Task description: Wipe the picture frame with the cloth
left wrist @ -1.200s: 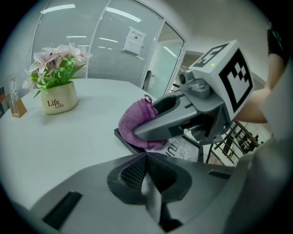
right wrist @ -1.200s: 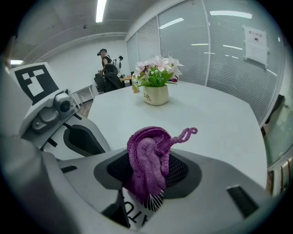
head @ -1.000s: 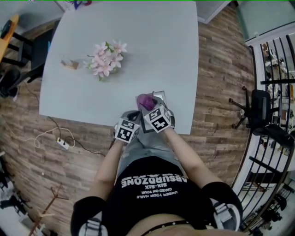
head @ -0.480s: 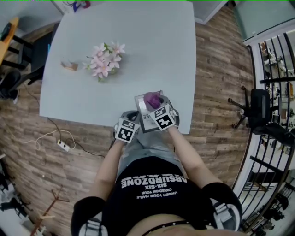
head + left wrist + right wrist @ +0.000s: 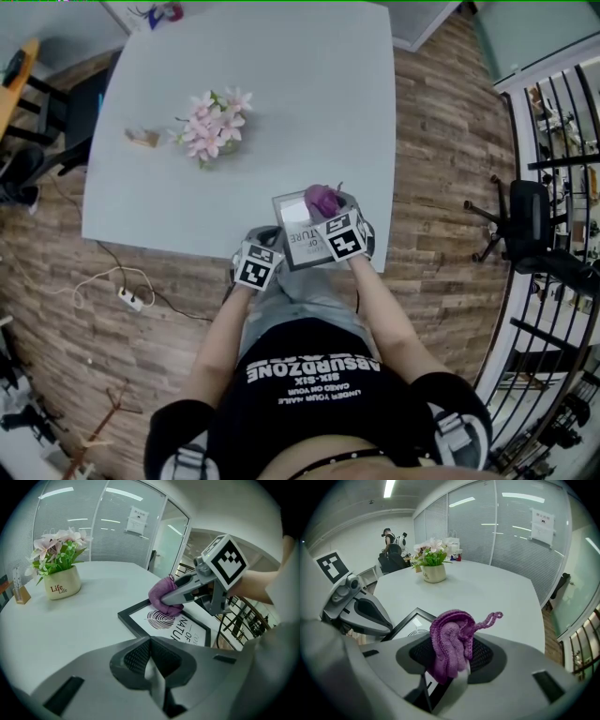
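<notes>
The picture frame [image 5: 296, 232] lies flat on the white table [image 5: 187, 84], at the table's near edge and close to its right corner (black border, a white print with a leaf on it). The purple knitted cloth [image 5: 321, 200] is pinched in the right gripper [image 5: 326, 208], whose jaws are clamped tight on it, a loose loop of yarn sticking out at the top. From the left gripper view the bunched cloth [image 5: 161, 595] presses down on the frame's [image 5: 140, 616] far part, over the glass. The left gripper [image 5: 266, 240] sits at the same table edge, just left of the frame, its jaws squeezed together with nothing between them. Toward the table's middle, well apart from all this, stands a pot of pink flowers [image 5: 214, 124].
</notes>
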A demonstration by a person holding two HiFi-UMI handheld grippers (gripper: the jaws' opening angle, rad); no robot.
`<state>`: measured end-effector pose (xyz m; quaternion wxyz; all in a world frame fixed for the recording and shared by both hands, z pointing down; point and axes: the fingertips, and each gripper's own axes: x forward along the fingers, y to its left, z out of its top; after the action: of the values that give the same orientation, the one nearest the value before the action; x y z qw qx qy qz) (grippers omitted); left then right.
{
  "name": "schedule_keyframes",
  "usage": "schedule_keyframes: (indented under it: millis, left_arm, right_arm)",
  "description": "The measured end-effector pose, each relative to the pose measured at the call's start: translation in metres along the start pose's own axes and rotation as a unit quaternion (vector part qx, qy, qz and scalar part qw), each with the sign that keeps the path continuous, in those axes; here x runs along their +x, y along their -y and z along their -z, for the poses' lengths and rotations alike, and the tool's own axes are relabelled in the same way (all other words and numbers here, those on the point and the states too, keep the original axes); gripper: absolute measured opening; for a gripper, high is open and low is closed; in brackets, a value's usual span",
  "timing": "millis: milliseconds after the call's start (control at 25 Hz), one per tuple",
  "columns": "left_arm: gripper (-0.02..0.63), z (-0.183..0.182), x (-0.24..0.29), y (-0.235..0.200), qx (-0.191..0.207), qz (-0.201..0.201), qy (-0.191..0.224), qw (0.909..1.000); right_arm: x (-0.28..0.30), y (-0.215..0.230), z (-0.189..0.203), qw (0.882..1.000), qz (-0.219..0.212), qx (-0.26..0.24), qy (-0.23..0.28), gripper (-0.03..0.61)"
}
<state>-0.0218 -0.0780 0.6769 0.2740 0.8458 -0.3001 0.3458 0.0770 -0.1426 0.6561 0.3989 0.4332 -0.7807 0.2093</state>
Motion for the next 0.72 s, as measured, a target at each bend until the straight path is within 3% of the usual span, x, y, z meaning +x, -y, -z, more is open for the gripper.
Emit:
schedule_keyframes:
  millis: [240, 720]
  left_arm:
    - [0.016, 0.0, 0.001, 0.0, -0.003, -0.002, 0.001, 1.0]
    - [0.016, -0.001, -0.001, 0.0, -0.005, -0.007, 0.007, 0.9999]
  right_arm:
    - [-0.006, 0.014, 0.011, 1.0, 0.028, 0.014, -0.003, 0.193]
    - [-0.017, 0.006, 0.025, 0.999, 0.027, 0.03, 0.01, 0.193]
